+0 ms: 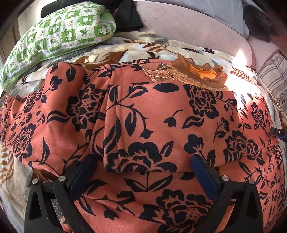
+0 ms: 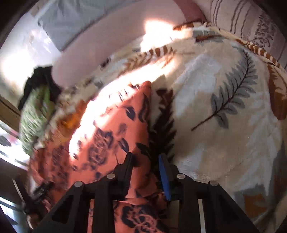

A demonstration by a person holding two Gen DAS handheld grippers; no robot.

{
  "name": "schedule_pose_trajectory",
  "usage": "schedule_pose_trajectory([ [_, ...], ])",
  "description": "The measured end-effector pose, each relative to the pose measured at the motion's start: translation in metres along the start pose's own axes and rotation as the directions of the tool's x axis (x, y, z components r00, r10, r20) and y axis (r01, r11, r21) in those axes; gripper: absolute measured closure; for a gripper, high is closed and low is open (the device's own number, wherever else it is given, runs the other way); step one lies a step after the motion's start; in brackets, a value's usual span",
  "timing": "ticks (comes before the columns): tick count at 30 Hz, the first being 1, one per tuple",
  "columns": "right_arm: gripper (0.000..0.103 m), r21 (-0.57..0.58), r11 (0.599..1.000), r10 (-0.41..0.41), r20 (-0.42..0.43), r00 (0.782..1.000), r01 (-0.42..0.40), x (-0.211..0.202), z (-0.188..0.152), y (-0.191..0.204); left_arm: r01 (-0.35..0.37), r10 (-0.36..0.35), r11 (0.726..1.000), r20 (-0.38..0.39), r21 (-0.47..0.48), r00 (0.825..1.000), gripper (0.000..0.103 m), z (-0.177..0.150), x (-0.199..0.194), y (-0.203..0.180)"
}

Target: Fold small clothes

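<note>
- The salmon floral garment point(image 1: 148, 125) lies spread across a cream leaf-print blanket point(image 2: 224, 143) on a bed, filling most of the left wrist view; its near part is folded over, with a rounded fold edge between the left gripper's fingers.
- The left gripper point(image 1: 143, 163) stands with its jaws wide apart above the cloth, holding nothing; its blue pads point(image 1: 202, 172) frame the fold's lower edge.
- The right gripper point(image 2: 147, 161) sits at the garment's right edge with its jaws narrowly apart and cloth running between them; whether they actually pinch the fabric cannot be told.
- That right edge runs up to a pointed corner point(image 2: 148, 84), and beyond it the blanket lies bare and wide to the right.
- A brown embroidered neckline with an orange lining point(image 1: 202, 73) marks the garment's far edge.
- A green-and-white checked pillow point(image 1: 59, 35) rests on the blanket at far left, with dark fabric point(image 1: 127, 16) behind it; a pale pink quilted surface point(image 1: 188, 26) extends beyond.
- The garment looks soft and suede-like, printed with dark navy roses and leaves, with a stitched seam running down the folded part.
- The blanket is plush, patterned with grey and rust fern fronds.
- Bright sunlight washes out a strip at the garment's far right.
</note>
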State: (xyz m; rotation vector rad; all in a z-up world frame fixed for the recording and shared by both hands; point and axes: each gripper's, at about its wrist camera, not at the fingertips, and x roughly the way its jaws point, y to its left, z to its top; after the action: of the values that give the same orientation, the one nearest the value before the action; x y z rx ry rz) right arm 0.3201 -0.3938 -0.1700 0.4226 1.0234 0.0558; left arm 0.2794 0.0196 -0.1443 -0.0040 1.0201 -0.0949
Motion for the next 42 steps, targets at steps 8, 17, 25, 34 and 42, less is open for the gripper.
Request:
schedule_pose_trajectory([
  [8,0.067,-0.025,0.995,-0.09,0.14,0.986,0.094,-0.048,0.002,0.016,0.027,-0.027,1.0,0.012,0.008,1.0,0.0,0.002,0.001,0.003],
  [17,0.058,0.079,0.985,0.151,0.06,0.987,-0.155,-0.026,-0.043,0.023,0.06,-0.029,0.991,0.244,-0.118,0.969,0.0,0.022,-0.096,0.076],
  [25,0.036,-0.073,0.981,0.19,0.142,0.971,-0.181,-0.076,-0.142,0.071,0.119,0.084,0.731,0.262,-0.672,0.961,0.0,-0.012,-0.109,0.316],
  [34,0.036,0.075,0.975,0.194,0.158,0.968,-0.207,-0.07,-0.19,0.058,0.195,0.002,0.568,0.238,-0.8,0.971,0.0,-0.005,-0.055,0.4],
  [42,0.036,0.08,0.978,0.181,0.156,0.971,-0.195,-0.071,-0.184,0.058,0.268,-0.019,0.459,0.292,-0.847,0.956,0.017,-0.008,-0.037,0.425],
])
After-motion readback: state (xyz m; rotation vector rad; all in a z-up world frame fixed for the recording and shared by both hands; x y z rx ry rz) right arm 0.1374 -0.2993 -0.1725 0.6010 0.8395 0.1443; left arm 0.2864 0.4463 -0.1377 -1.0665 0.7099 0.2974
